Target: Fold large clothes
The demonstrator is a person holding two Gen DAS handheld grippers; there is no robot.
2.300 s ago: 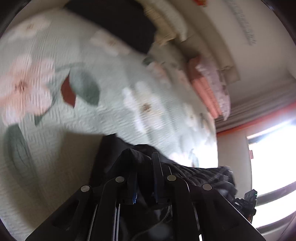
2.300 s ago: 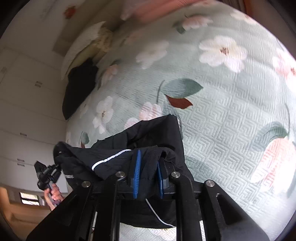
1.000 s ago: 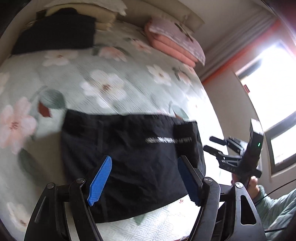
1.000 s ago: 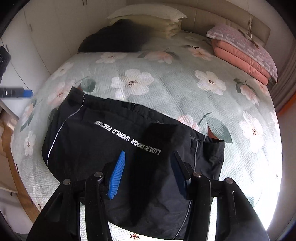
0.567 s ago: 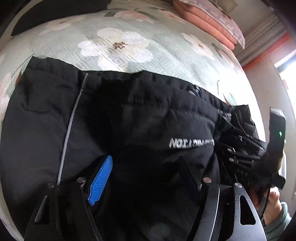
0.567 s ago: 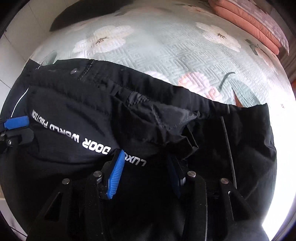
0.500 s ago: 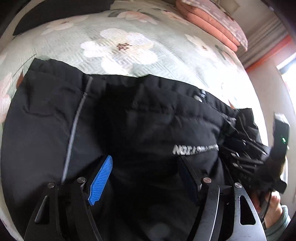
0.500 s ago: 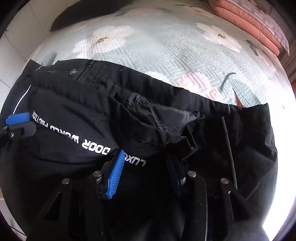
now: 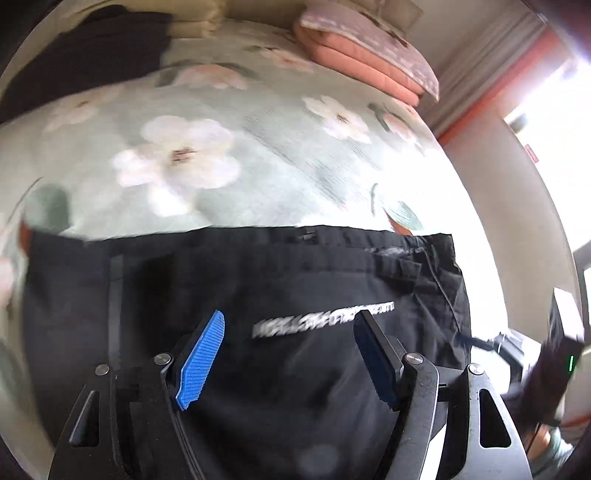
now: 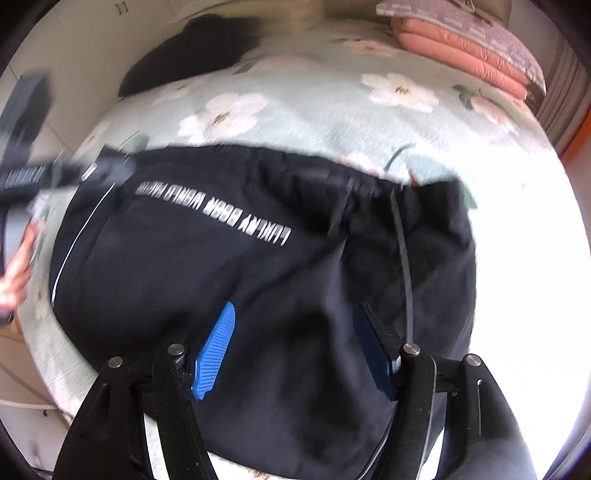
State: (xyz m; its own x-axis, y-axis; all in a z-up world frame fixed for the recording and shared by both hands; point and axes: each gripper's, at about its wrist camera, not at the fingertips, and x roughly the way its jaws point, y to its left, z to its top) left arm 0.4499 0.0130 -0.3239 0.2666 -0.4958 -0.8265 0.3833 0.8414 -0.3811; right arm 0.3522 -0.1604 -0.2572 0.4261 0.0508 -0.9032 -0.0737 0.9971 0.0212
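A black jacket (image 9: 258,288) with white lettering lies folded into a wide rectangle on the floral bedspread (image 9: 229,184); it also shows in the right wrist view (image 10: 229,266). My left gripper (image 9: 290,325) is open and empty, held above the jacket's near part. My right gripper (image 10: 295,314) is open and empty above the jacket's near middle. The left gripper (image 10: 33,173) shows blurred at the left edge of the right wrist view. The right gripper (image 9: 546,365) shows at the right edge of the left wrist view.
A second dark garment (image 10: 188,48) lies at the far left of the bed by cream pillows (image 9: 199,22). Folded pink bedding (image 10: 465,48) is stacked at the far right. A bright window (image 9: 554,122) is to the right of the bed.
Both grippers, shut on the jacket 2.3 s ago, have opened and let it lie flat. In the last half second both pulled back and up from the jacket.
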